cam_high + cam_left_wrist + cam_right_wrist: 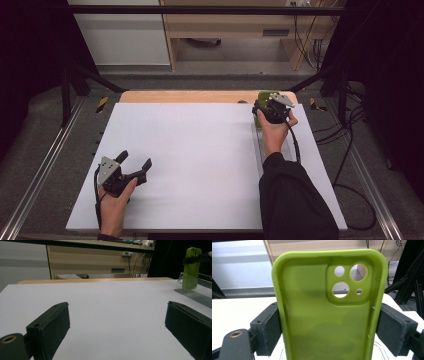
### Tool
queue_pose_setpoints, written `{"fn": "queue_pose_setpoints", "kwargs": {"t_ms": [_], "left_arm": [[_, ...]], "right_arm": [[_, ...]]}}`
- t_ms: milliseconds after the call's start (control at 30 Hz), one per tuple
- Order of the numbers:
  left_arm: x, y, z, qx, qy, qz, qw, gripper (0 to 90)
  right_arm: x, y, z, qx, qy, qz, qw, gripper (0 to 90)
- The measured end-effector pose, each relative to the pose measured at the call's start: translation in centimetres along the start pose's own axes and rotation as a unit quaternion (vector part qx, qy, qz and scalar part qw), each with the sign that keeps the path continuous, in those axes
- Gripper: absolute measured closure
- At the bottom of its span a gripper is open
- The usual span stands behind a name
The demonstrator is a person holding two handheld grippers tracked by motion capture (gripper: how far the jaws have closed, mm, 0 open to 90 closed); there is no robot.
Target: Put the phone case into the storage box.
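From the high view I can barely make out the green phone case [263,96]: the right tongs [260,107] and the hand [275,131] behind them cover most of it, and only its top edge peeks out at the far right corner of the white counter [200,165]. A clear stand [193,288] sits there too, though from above it is nearly lost against the white; in the left tongs' view it runs out of frame at the right edge. In the right tongs' view the case fills the middle, inside face toward me, camera cut-outs at upper right, its lower end cut off by the frame. The right tongs [329,335] pinch it by its two long edges, one pad on each side, holding it upright. In the left tongs' view its bottom appears to sit in the clear stand. My left tongs [134,162] rest near the near left corner, spread wide with nothing between them, well apart from the case.
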State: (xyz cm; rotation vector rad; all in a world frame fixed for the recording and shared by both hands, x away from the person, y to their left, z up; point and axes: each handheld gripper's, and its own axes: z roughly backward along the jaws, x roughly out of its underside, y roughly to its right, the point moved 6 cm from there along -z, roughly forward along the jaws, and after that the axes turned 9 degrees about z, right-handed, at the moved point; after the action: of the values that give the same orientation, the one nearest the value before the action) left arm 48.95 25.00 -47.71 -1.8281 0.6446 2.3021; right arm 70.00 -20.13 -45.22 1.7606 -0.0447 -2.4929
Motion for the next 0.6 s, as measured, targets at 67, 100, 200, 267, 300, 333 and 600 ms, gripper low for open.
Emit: {"fn": "queue_pose_setpoints", "kwargs": {"t_ms": [67,100,200,267,300,333,600], "left_arm": [[0.00,0.01,0.00,0.000,0.000,0.000,1.0000,5.2],[0.01,0.04,-0.01,0.001,-0.001,0.000,1.0000,5.2],[0.04,0.06,-0.04,0.001,-0.001,0.000,1.0000,5.3],[0.05,0.09,-0.06,0.002,-0.002,-0.002,1.0000,5.3],[0.06,0.12,-0.06,0.002,-0.003,-0.003,1.0000,5.3],[0.06,0.12,-0.06,0.002,-0.003,-0.003,1.0000,5.3],[0.04,0.05,-0.06,0.001,-0.002,-0.001,1.0000,5.7]], "right_arm": [[0.06,-0.03,-0.05,-0.002,-0.002,0.000,1.0000,15.9],[0.08,-0.07,-0.06,-0.002,-0.002,0.001,1.0000,15.9],[0.17,-0.18,-0.16,-0.005,-0.001,0.004,1.0000,15.8],[0.23,-0.23,-0.21,-0.005,-0.001,0.003,1.0000,15.8],[0.29,-0.24,-0.25,-0.006,-0.003,0.003,1.0000,15.8],[0.32,-0.26,-0.27,-0.006,-0.003,0.003,1.0000,15.8],[0.45,-0.34,-0.35,-0.005,-0.007,0.005,0.9999,15.6]]}}
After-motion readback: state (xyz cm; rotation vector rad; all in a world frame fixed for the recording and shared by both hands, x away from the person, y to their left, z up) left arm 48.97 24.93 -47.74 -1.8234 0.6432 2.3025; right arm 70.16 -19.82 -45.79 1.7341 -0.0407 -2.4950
